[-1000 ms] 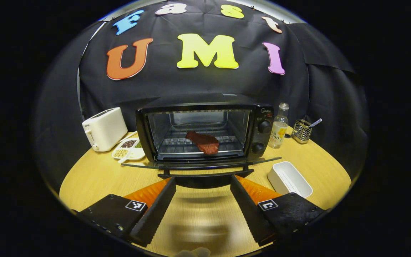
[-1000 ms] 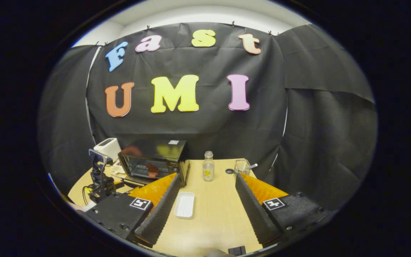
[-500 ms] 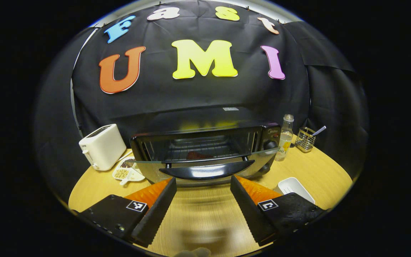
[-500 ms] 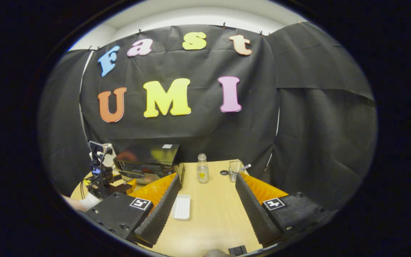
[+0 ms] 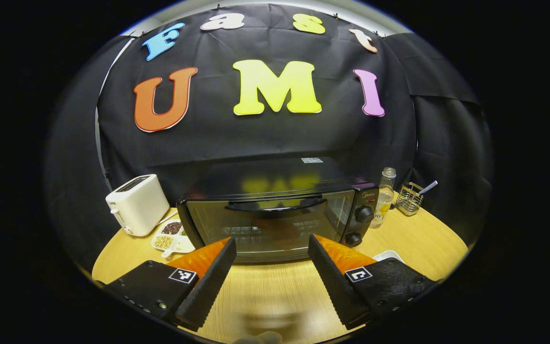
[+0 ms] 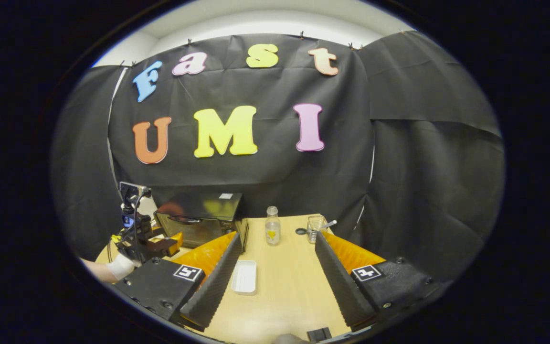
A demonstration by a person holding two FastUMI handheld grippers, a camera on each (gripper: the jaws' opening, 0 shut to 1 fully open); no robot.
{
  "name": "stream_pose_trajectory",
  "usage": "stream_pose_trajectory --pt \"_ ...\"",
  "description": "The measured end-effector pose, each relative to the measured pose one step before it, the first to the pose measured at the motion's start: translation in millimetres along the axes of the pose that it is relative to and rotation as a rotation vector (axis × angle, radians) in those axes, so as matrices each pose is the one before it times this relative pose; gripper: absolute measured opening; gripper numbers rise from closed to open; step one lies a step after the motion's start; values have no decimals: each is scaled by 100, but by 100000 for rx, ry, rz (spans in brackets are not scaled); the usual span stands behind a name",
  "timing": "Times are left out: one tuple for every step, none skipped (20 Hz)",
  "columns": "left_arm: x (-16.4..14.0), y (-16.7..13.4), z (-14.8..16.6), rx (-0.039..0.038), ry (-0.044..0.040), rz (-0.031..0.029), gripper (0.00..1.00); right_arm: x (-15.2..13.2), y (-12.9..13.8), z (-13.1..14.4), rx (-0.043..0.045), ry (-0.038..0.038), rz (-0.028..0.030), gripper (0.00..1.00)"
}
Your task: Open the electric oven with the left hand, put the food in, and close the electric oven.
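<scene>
The black electric oven [image 5: 275, 215] stands on the round wooden table [image 5: 275, 291] with its glass door shut and the handle [image 5: 277, 206] up at the top. The reddish food [image 5: 280, 232] shows dimly through the glass, on the rack inside. My left gripper [image 5: 271, 248] is open just in front of the lower door, with nothing between its fingers. My right gripper [image 6: 279, 239] is open and empty over the table, to the right of the oven [image 6: 198, 215]. In the right gripper view, a hand [image 6: 122, 265] holds the left gripper [image 6: 148, 241] before the oven door.
A white toaster [image 5: 136, 203] and a divided dish of grains [image 5: 172, 236] sit left of the oven. A small bottle [image 5: 384, 196] and a wire holder [image 5: 408, 198] stand to its right. A white rectangular tray [image 6: 245, 277] lies on the table near my right gripper.
The oven door has swung up from lying flat to fully shut. My left gripper rose and followed it toward the oven. The right gripper has hardly moved.
</scene>
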State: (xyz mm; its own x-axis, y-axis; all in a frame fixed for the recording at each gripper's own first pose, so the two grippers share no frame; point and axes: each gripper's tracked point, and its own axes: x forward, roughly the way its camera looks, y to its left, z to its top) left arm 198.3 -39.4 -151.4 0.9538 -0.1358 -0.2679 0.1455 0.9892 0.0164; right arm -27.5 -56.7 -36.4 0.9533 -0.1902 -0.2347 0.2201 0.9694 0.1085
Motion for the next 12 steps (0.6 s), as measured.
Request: stream_pose_trajectory --pt "-596 120 -57 -740 -119 347 97 -104 493 -79 -573 -123 1075 99" --pt "-866 57 -152 -407 327 549 97 -35 547 168 -1026 -605 1154 96" --pt "-1186 46 -54 19 46 468 97 50 507 71 -730 -363 977 99" --pt "-1381 175 166 112 -641 848 97 -8 987 216 -264 -623 2787 99" --pt "-1573 275 475 -401 -1536 989 98 96 1303 56 -1059 319 3527 99" --pt "-1716 457 658 -744 -2183 1376 97 184 1023 183 -1568 -141 3419 99" --pt "-1949 513 844 -951 -2154 1681 97 -61 1069 344 -1259 -491 3700 99" --pt "-2157 926 1128 -751 -3259 2650 97 -266 873 180 -908 -474 3606 97" --pt "-2007 850 1047 -473 -2498 2553 97 -331 862 268 -299 -636 3465 97" --pt "-2014 898 902 -338 -2049 2251 97 -571 895 347 -23 -1016 3758 99" --pt "-2444 1015 1176 -239 -2494 3119 97 -553 739 200 -716 -648 3053 99" --pt "-2741 810 1124 -77 -2311 3355 96 -778 417 63 -1130 -1178 2577 96"
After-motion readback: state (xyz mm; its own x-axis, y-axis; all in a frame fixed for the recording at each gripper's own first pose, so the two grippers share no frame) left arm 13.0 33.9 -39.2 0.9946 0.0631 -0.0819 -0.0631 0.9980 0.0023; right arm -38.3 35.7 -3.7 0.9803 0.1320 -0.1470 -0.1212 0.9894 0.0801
